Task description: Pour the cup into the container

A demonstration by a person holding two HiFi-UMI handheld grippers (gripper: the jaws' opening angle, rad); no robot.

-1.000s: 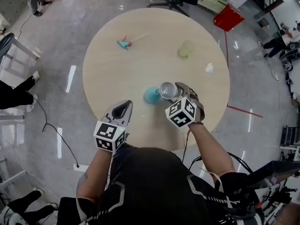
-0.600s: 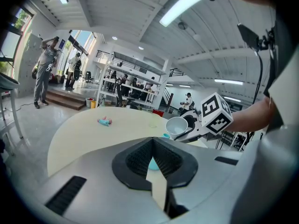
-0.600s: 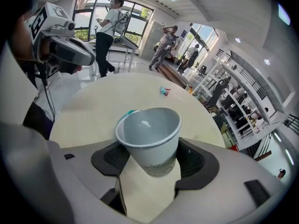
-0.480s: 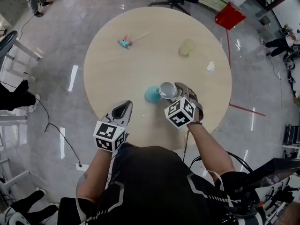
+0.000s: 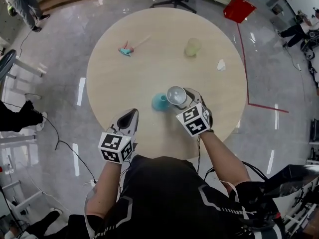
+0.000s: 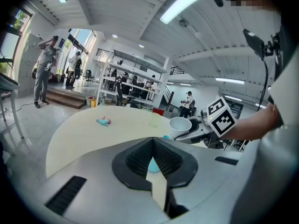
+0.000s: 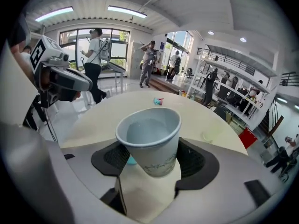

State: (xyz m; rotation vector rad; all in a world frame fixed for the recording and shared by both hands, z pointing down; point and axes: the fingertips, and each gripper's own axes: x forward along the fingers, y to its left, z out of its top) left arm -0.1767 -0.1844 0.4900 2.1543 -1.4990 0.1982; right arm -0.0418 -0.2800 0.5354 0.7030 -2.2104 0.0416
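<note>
Right gripper [image 5: 180,98] clamped on the cup [image 5: 176,94], jaws wide against its lower wall; the cup is mouth up with a slight lean, held above the round table [image 5: 149,68] just right of the teal container [image 5: 159,101]. Left gripper [image 5: 130,117] closed on nothing, positioned at the near table edge, pointed toward the container and apart from it. Also on the table, well apart from both: a yellowish cup [image 5: 192,47], a small teal item [image 5: 124,51], a white scrap [image 5: 221,64]
</note>
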